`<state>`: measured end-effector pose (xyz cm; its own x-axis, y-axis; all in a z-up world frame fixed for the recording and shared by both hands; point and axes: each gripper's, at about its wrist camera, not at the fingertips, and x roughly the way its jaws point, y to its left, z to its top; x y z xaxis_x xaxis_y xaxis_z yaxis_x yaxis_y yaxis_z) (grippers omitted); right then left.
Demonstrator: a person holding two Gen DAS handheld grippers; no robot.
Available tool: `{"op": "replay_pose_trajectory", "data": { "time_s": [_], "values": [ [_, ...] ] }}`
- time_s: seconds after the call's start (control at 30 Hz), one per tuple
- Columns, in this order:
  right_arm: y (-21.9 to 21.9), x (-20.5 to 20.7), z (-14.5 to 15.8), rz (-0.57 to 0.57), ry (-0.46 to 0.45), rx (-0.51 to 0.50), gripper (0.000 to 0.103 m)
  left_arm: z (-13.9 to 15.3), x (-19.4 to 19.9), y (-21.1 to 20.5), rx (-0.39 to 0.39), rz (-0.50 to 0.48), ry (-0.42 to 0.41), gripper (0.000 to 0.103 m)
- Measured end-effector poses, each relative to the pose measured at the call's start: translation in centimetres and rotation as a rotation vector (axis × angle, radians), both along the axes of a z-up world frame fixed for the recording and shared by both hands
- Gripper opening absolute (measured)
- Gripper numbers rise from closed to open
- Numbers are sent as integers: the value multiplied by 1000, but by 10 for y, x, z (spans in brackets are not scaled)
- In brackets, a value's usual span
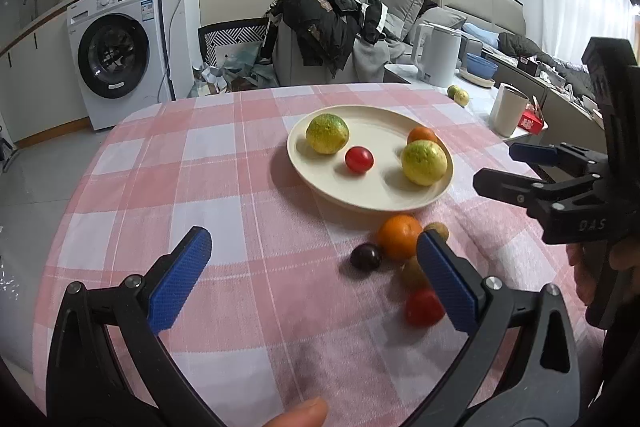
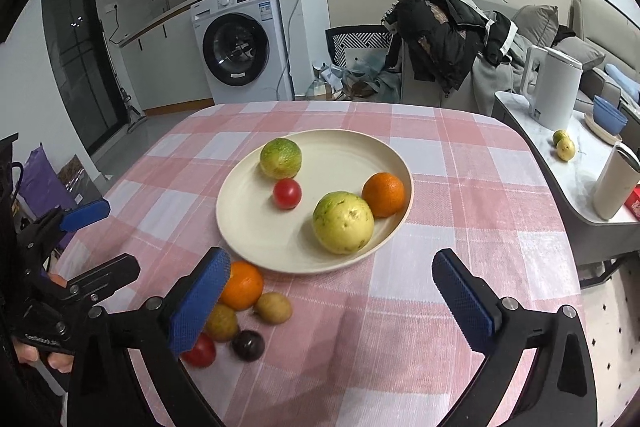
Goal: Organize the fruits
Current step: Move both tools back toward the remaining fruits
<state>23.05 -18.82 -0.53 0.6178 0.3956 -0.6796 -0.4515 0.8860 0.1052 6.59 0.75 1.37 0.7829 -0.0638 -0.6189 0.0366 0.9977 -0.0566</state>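
Note:
A cream plate (image 1: 360, 195) (image 2: 280, 251) on the pink checked tablecloth holds two yellow-green fruits (image 1: 327, 133) (image 2: 343, 222), a small red tomato (image 1: 359, 159) (image 2: 287, 193) and an orange (image 1: 422, 135) (image 2: 384, 195). In front of the plate lie another orange (image 1: 400, 237) (image 2: 242, 285), a dark plum (image 1: 365, 257) (image 2: 248, 345), a red tomato (image 1: 424, 307) (image 2: 200, 351) and two small brownish fruits (image 2: 274, 307). My left gripper (image 1: 314, 267) is open and empty, left of this cluster. My right gripper (image 2: 332, 281) is open and empty, over the plate's near edge.
A side counter at the right carries a white kettle (image 2: 554, 91), blue bowls (image 2: 608, 119), two more green-yellow fruits (image 2: 564, 145) and a white cup (image 2: 612, 187). A chair draped with dark clothes (image 2: 440, 39) stands behind the table. A washing machine (image 2: 240, 43) is further back.

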Motion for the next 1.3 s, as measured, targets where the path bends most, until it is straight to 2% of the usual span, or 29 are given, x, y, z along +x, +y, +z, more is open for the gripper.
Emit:
{"op": "replay_pose_trajectory", "data": {
  "time_s": [0.27,0.57,0.93,1.3],
  "values": [
    [0,-21,-8,14,10,-39,103,-9,-13,-5,2,-14,24,102],
    [3,-33,-25,32,33,-75,103,-16,-11,-6,5,-16,39,102],
    [13,-36,-46,105,122,-114,103,-29,-6,-10,6,-27,78,102],
    [22,-42,-54,161,150,-127,102,-35,-3,-9,10,-18,93,102]
  ]
}}
